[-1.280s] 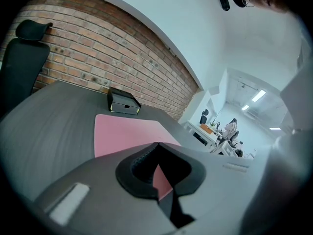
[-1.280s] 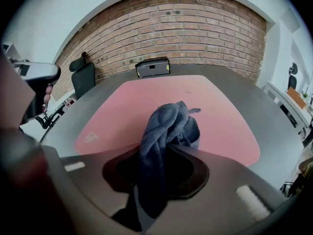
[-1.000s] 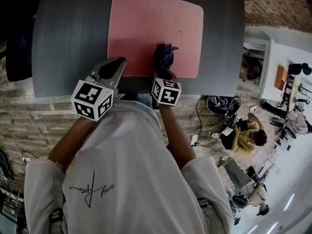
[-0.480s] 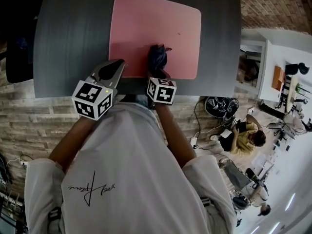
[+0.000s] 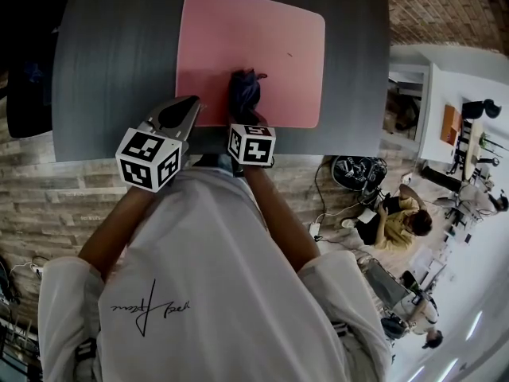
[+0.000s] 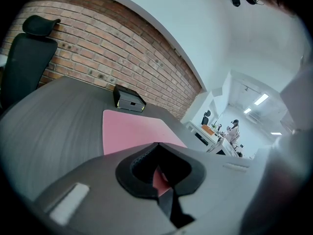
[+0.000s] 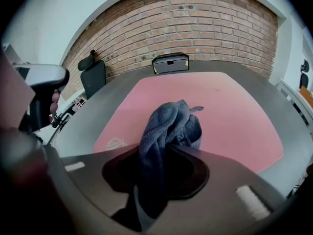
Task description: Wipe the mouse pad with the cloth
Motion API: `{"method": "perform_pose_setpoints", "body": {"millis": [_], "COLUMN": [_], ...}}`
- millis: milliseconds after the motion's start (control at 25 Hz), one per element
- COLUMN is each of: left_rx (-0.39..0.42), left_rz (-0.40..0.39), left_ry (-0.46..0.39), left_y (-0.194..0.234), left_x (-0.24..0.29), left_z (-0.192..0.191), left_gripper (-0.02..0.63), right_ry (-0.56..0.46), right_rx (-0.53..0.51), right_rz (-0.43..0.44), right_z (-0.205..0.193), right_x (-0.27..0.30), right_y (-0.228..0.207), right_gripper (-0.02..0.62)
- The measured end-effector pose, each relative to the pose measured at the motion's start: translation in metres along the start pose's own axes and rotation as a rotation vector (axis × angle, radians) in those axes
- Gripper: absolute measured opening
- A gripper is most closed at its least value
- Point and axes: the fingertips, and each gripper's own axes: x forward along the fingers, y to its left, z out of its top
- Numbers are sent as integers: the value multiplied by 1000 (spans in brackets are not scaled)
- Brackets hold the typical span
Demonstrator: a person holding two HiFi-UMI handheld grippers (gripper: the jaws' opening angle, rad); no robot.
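The right tool (image 7: 168,150) is clenched on a bunched dark blue-grey terry cloth (image 7: 166,124), pressed onto the near edge of the pink rectangular mouse pad (image 5: 254,46). The cloth is judged soft, light and compressible, so a mid-bunch hold suits. The left tool (image 6: 156,145) is closed and empty over the dark grey bench (image 5: 103,62).

Nothing reads clearly. The shirt (image 5: 207,237) bears a handwritten black script (image 5: 151,310), illegible from here. A pale logo (image 7: 114,142) on the near left corner of the pad (image 7: 234,116) is too faint.

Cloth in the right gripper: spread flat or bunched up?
Bunched. The cloth is a twisted wad clamped in the right gripper, its free end hanging over the pink mouse pad. None of it lies spread flat.
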Motion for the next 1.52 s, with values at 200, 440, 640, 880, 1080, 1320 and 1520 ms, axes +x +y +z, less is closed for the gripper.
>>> {"method": "perform_pose_setpoints", "body": {"millis": [200, 440, 640, 880, 1080, 1320, 1520], "left_rx": [-2, -20, -29, -25, -46, -51, -79], "left_rz": [-3, 3, 2, -6, -4, 2, 5], "left_ry": [2, 5, -1, -10, 0, -17, -24], "left_y": [5, 2, 6, 4, 10, 10, 13], "left_x": [2, 5, 6, 6, 3, 1, 0], "left_z": [-2, -2, -3, -2, -7, -4, -4], "left_gripper": [14, 14, 14, 14, 14, 14, 14], "right_ry": [5, 2, -11, -17, -25, -32, -28], "right_rx": [-10, -4, -25, -54, -56, -42, -43], "right_rz": [14, 17, 37, 64, 89, 99, 114], "right_z": [-2, 2, 5, 9, 12, 15, 18], "right_x": [6, 3, 11, 18, 24, 24, 27], "right_y": [12, 12, 30, 46, 55, 57, 62], "right_gripper": [115, 115, 115, 117, 117, 117, 117]}}
